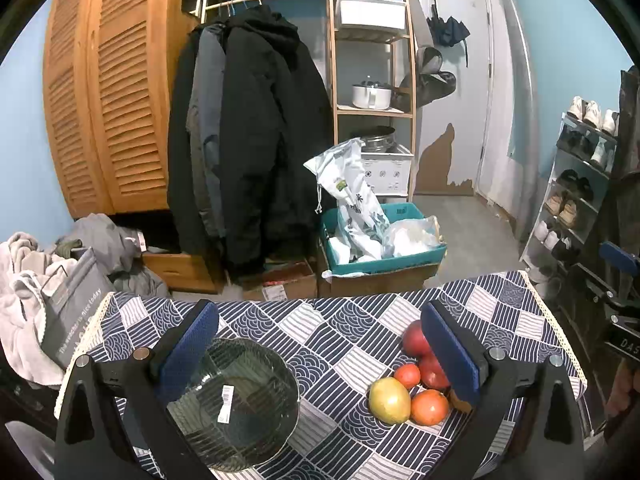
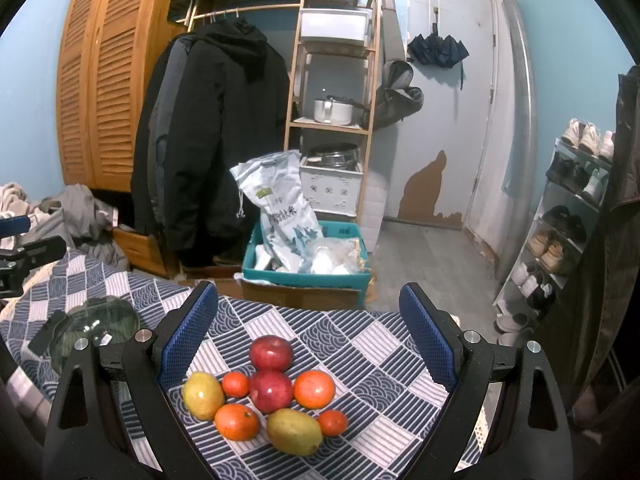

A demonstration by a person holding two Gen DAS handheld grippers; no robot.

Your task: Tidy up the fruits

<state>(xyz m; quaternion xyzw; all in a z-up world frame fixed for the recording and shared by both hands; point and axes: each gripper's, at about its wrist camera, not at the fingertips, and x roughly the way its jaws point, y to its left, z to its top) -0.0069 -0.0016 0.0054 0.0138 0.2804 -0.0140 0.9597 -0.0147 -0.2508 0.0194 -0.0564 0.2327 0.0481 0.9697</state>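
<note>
A cluster of fruit lies on the patterned tablecloth (image 2: 360, 360): two red apples (image 2: 271, 353), two yellow-green mangoes (image 2: 294, 431) and several orange tomatoes (image 2: 236, 422). My right gripper (image 2: 308, 336) is open and empty, its blue pads wide apart above the cluster. An empty ribbed glass bowl (image 1: 236, 400) with a barcode sticker sits on the left part of the table. My left gripper (image 1: 320, 356) is open and empty above it, between bowl and fruit (image 1: 390, 400). The bowl also shows in the right wrist view (image 2: 96, 332).
Beyond the table's far edge stand a teal crate with bags (image 1: 380, 240) on cardboard boxes, hanging dark coats (image 1: 248, 140), a wooden shelf with pots (image 1: 372, 96) and a shoe rack (image 2: 568, 220) at right. Laundry (image 1: 24, 280) is piled at left.
</note>
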